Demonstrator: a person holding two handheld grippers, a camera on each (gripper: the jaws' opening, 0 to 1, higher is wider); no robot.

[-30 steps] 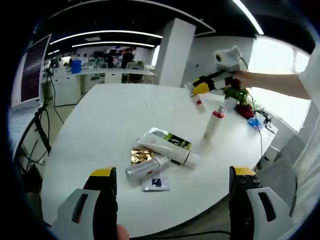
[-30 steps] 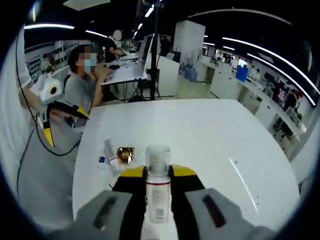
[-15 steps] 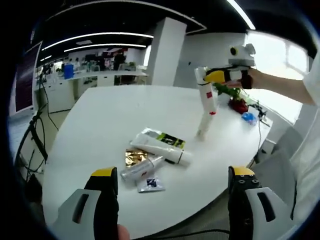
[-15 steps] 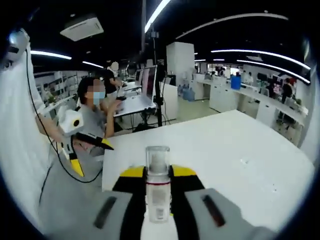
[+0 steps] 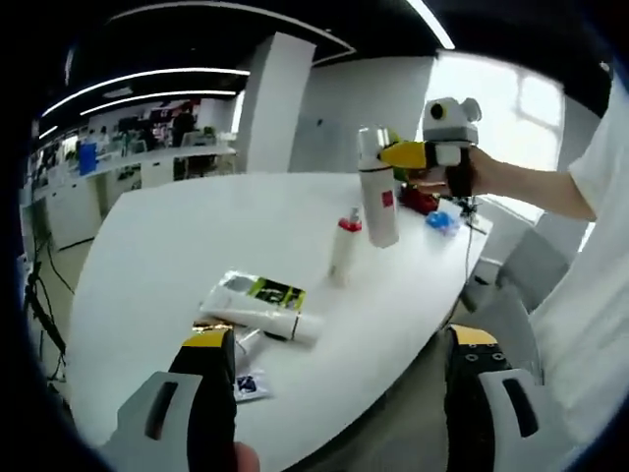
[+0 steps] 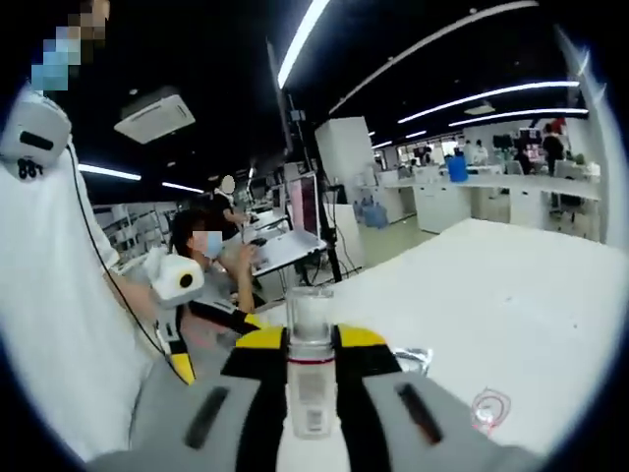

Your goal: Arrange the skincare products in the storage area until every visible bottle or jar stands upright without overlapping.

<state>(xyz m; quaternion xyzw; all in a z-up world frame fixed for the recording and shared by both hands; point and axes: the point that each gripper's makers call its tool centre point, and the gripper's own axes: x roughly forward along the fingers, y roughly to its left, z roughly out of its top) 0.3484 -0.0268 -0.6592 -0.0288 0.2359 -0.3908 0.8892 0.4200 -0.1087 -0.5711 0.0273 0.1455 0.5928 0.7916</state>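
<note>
My right gripper (image 6: 311,393) is clamped on a white bottle (image 6: 310,393) with a clear cap and a red band, the bottle standing up between the jaws. In the left gripper view I see the same bottle (image 5: 376,192) held upright in the air above the table (image 5: 177,246), the right gripper (image 5: 413,155) gripping it near the top and a hand (image 5: 467,177) behind it.

My left gripper (image 5: 334,393) has its jaws wide apart with nothing between them, low over the near edge of the table.

On the table, a slim bottle (image 5: 344,246) with a red cap stands upright just below the lifted one. A white tube (image 5: 257,307) with a dark and yellow label lies flat nearer to me. Beside my left jaw there is a small sachet (image 5: 247,384), and part of another bottle (image 5: 246,341) lies on its side, mostly hidden by the jaw.

In the right gripper view my left gripper (image 6: 197,324) shows at the left, next to a white sleeve.
</note>
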